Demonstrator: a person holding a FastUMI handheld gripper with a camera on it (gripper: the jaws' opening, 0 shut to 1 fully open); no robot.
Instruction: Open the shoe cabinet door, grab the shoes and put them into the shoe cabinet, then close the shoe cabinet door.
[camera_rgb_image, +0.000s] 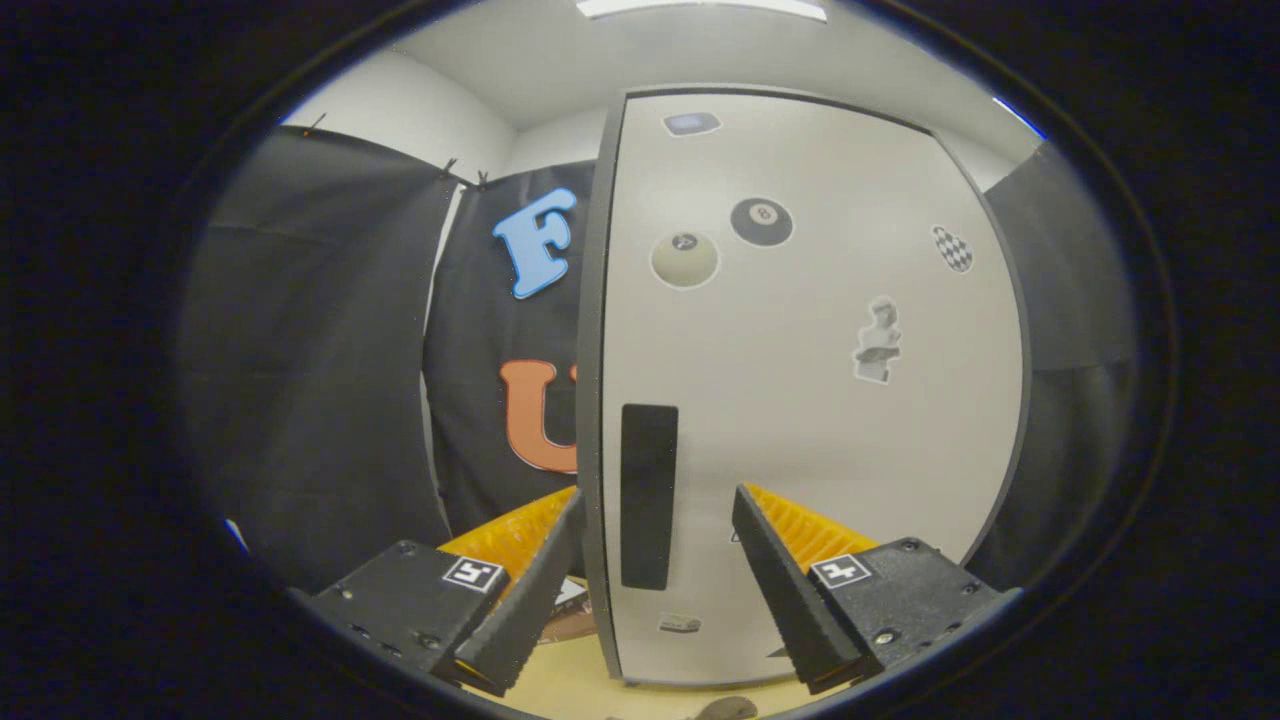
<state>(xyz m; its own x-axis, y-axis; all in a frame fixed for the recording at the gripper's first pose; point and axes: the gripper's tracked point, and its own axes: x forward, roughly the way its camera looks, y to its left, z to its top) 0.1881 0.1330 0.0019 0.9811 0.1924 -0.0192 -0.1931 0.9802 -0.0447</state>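
The shoe cabinet door (800, 420) is a pale upright panel with a dark rim and several stickers, standing just ahead of me. Its black vertical handle (648, 495) sits near the door's left edge. My gripper (657, 493) is open, with one finger on each side of that edge and the handle in the gap between the fingers. Neither finger visibly presses on the handle. I cannot tell whether the door is ajar. A small brownish shape (726, 708) lies on the floor below the door; too little of it shows to say what it is.
Black cloth walls (320, 380) stand to the left and right of the cabinet. The floor (570, 680) under the fingers is light tan. A brown and white object (570, 612) lies low, left of the door's edge, partly hidden by the left finger.
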